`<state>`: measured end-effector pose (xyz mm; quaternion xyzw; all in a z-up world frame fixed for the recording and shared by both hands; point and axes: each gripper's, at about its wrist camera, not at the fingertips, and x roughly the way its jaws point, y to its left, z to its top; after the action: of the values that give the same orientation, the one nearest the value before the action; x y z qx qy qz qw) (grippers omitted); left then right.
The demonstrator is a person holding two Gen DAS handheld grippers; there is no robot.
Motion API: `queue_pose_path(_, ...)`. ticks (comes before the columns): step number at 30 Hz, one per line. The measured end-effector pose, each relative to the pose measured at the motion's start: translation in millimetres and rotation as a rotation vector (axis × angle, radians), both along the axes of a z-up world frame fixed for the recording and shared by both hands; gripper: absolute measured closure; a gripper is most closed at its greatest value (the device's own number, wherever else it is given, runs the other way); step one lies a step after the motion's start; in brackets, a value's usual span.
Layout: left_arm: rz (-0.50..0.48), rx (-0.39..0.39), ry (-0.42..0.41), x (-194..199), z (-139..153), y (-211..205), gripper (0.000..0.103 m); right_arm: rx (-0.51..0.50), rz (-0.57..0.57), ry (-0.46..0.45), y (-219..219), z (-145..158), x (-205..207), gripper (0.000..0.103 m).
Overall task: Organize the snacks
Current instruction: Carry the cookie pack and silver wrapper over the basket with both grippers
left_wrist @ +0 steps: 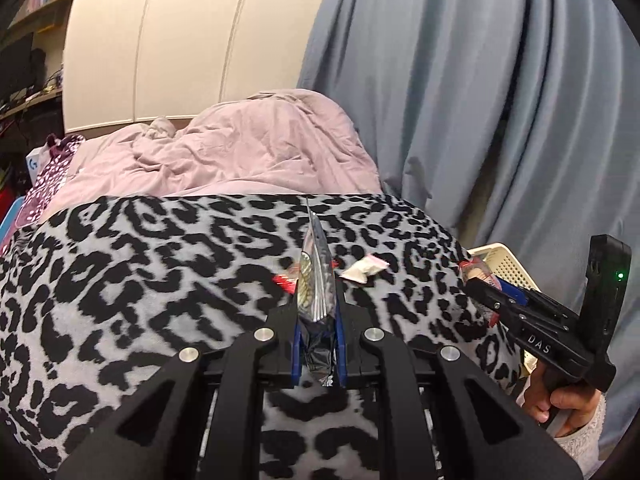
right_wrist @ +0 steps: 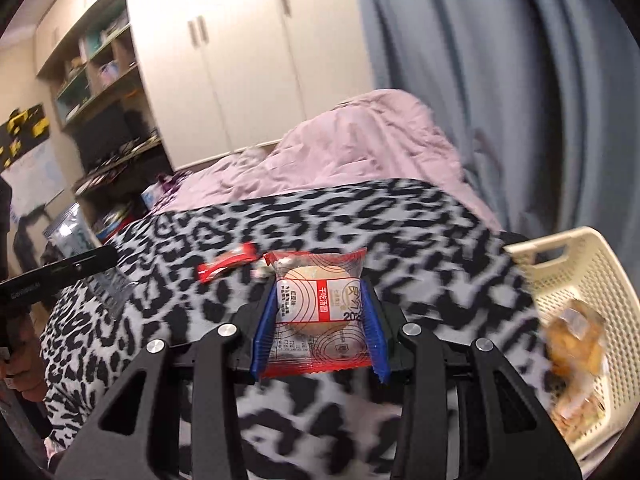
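A: Stock taken?
B: Partly. Cream lattice basket [right_wrist: 576, 280], far right, held amber-wrapped snacks [right_wrist: 576, 332]. Right gripper [right_wrist: 320, 320] clamped a glossy red-edged round cake packet [right_wrist: 320, 304]; left gripper [left_wrist: 317, 312] pinched a crinkled silver pouch [left_wrist: 316, 280].
A: Outstanding?
B: Red stick [right_wrist: 226, 265] and white packet [left_wrist: 363, 271], loose on the plush leopard blanket [left_wrist: 140, 264]

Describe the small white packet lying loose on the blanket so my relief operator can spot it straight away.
Start from the leopard-print blanket spread over the bed. Just past the left tongs, which pinch a silvery pouch edge-on, the white packet lies flat on the blanket to their right. It is plain white with pinkish end seals, unlike the red wrapper on the pouch's other side.
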<state>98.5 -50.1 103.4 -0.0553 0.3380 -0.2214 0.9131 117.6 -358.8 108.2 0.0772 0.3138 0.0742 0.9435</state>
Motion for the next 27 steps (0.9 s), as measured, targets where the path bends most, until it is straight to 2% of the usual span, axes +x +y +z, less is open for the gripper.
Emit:
queue_pose_path(13, -0.131, 0.035, -0.023, -7, 9, -73, 0.092, 0.016, -0.327, -0.01, -120, -16, -56, 0.062)
queue_pose_path(23, -0.219, 0.049, -0.03, -16, 14, -119, 0.092, 0.026, -0.506, 0.037, -182, -42, -91, 0.061)
queue_pose_path(24, -0.225, 0.048, -0.029, -16, 14, -123, 0.092, 0.022, -0.517, 0.042, -184, -44, -92, 0.059)
queue_pose_path(25, -0.236, 0.047, -0.026, -18, 14, -129, 0.092, 0.017, -0.53, 0.047, -187, -48, -94, 0.05)
queue_pose_path(27, -0.253, 0.048, -0.023, -21, 12, -136, 0.092, 0.024, -0.549, 0.045, -193, -52, -99, 0.044)
